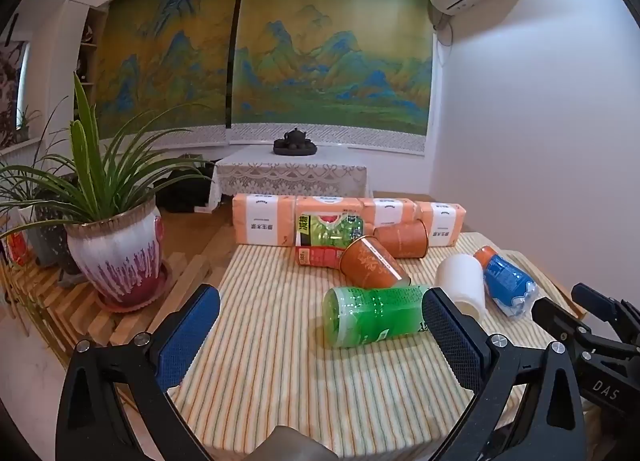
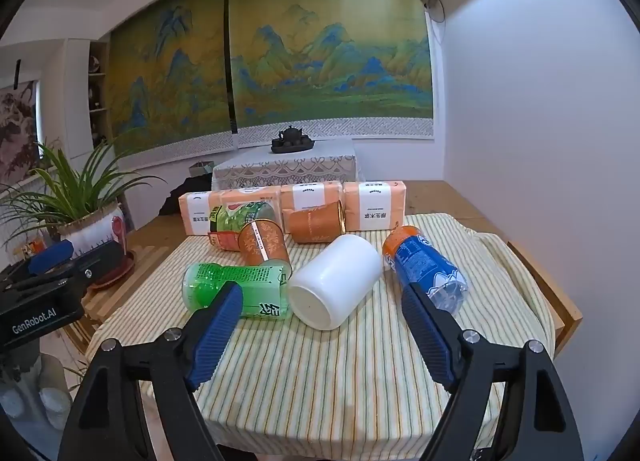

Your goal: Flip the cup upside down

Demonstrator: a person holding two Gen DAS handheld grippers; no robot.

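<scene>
Lying sideways mid-tabletop (image 2: 320, 381): cup (image 2: 334, 281), bottle (image 2: 236, 289) touching its left, another bottle (image 2: 426, 267) just right. Behind those, two tipped paper cups (image 2: 264, 247), then tissue packs (image 2: 376, 205) lined along the back. Plant (image 1: 116, 253) off left.

The left gripper (image 1: 320, 335) is built from black angular arms, each tipped with a blue ribbed pad (image 1: 188, 335). Silver round screws (image 1: 142, 339) are set at the arm joints. The right gripper (image 2: 320, 331) is made alike, with blue ridged pads (image 2: 218, 335). White "DAS" and "GenRobot.AI" lettering is printed on the black housings.
</scene>
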